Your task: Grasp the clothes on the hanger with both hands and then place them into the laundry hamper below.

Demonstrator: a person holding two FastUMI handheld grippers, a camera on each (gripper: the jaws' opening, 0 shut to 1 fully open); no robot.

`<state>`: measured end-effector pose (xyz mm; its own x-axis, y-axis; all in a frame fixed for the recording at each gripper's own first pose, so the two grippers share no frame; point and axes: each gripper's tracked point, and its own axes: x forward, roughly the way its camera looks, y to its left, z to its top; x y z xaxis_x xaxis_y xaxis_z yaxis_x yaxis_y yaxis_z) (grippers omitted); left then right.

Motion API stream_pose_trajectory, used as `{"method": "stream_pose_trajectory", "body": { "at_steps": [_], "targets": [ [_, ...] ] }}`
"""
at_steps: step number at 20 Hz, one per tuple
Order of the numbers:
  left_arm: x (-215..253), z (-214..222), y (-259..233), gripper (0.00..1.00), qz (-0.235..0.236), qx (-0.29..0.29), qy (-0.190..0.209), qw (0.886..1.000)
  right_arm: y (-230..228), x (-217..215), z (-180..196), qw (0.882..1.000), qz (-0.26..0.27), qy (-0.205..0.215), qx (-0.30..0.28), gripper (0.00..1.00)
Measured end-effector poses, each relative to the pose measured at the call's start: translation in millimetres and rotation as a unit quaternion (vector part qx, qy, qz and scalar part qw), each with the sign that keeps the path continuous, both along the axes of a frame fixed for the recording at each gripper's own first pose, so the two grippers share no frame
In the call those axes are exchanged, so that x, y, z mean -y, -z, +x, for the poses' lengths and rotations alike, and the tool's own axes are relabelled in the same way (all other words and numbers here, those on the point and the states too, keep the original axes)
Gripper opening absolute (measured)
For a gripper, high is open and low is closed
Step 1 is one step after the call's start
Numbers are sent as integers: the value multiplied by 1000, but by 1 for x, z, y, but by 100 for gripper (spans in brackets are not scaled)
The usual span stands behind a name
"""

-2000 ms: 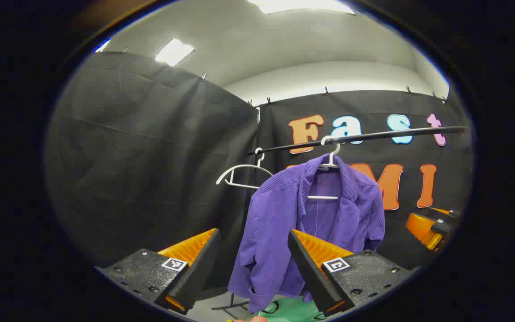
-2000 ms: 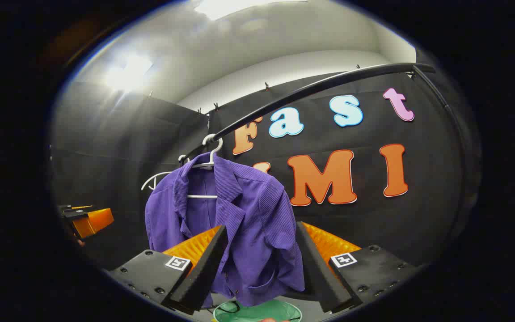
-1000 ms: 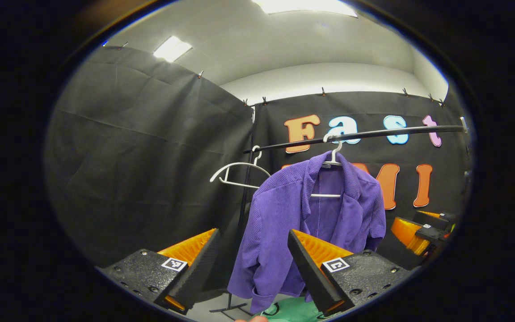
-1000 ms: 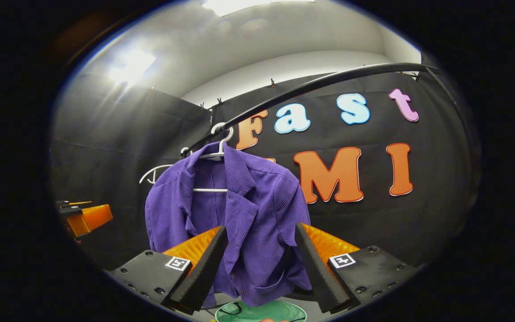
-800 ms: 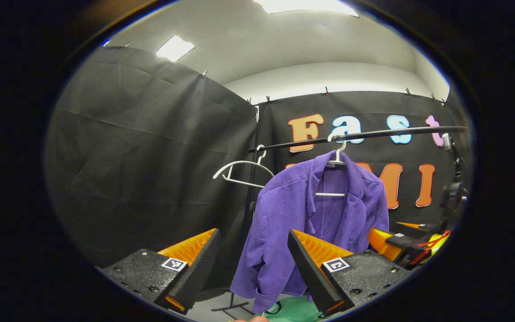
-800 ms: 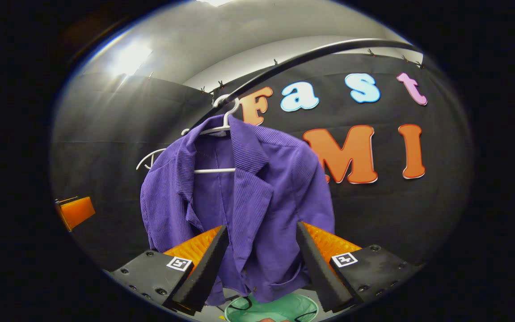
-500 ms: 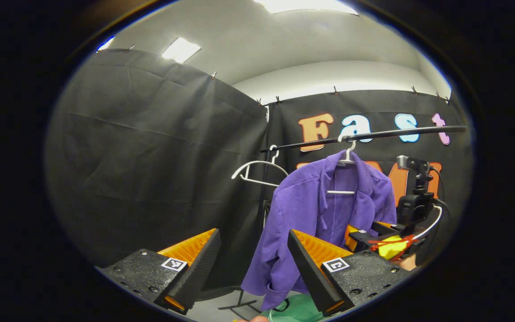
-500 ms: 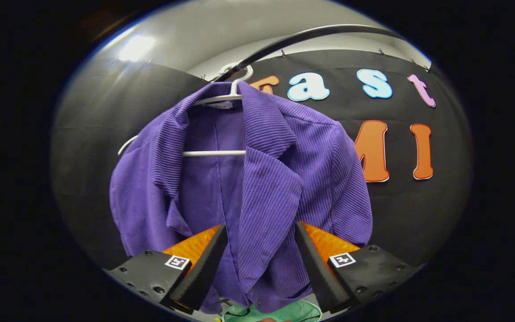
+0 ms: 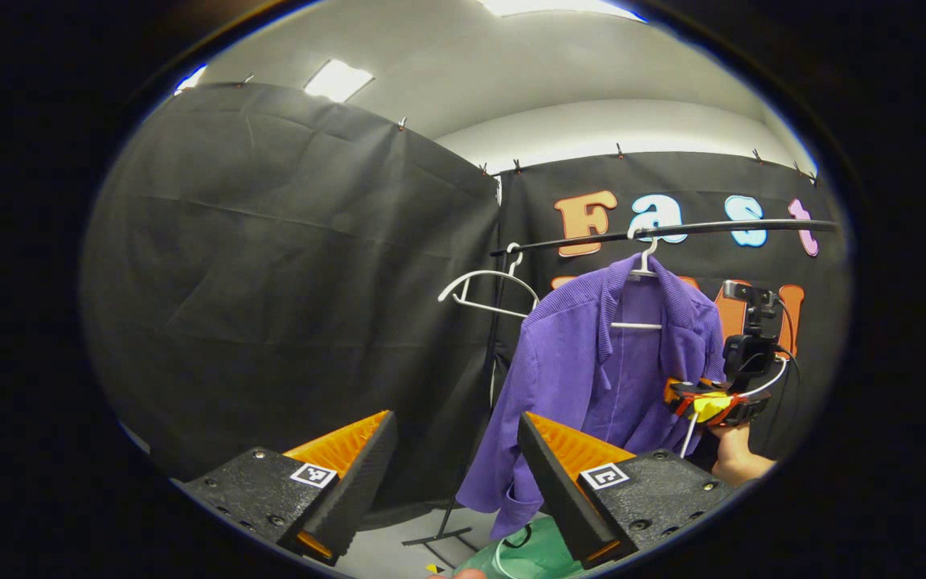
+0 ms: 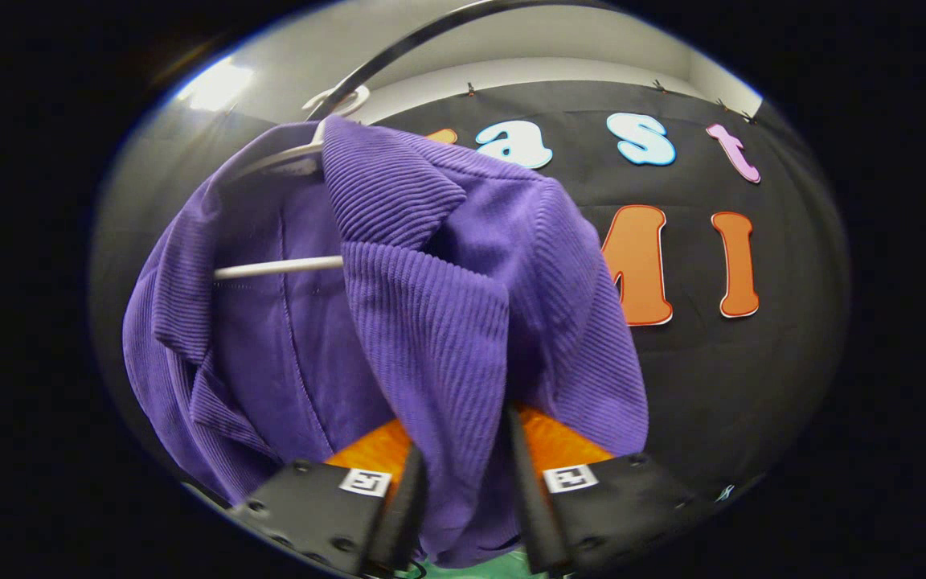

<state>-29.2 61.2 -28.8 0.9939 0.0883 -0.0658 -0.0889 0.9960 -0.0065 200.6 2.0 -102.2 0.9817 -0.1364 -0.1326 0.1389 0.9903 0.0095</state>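
Observation:
A purple corduroy jacket [image 9: 592,378] hangs on a white hanger [image 9: 645,269] from the black rail [image 9: 696,230]. My left gripper [image 9: 455,418] is open and well short of the jacket, with nothing between its fingers. In the right gripper view the jacket [image 10: 431,305] is very close, and my right gripper [image 10: 463,434] has its jaws drawn in on the jacket's front panel, which fills the gap. The left gripper view shows that right gripper [image 9: 708,402] at the jacket's right edge, held by a hand [image 9: 732,454]. The green hamper [image 9: 527,555] sits below the jacket.
An empty white hanger [image 9: 483,289] hangs at the rail's left end, beside the rack's upright pole [image 9: 489,378]. Black cloth walls close the booth behind and to the left. Pale floor [image 9: 399,555] lies left of the hamper.
The right gripper moved in close to the jacket and its jaws narrowed onto the front panel. The left gripper drifted slightly left and stayed open.

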Motion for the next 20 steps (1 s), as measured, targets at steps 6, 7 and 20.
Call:
{"method": "stream_pose_trajectory", "body": {
  "at_steps": [6,7,20],
  "targets": [
    [82,54,19,92,-74,-8,105,992,-104,19,-70,995,-31,-24,90,15],
    [99,69,24,92,-89,-13,122,988,-121,17,-82,993,-42,-35,105,15],
    [109,219,49,90,19,80,-59,995,-165,-13,-140,982,-74,-120,129,15]
  ]
}}
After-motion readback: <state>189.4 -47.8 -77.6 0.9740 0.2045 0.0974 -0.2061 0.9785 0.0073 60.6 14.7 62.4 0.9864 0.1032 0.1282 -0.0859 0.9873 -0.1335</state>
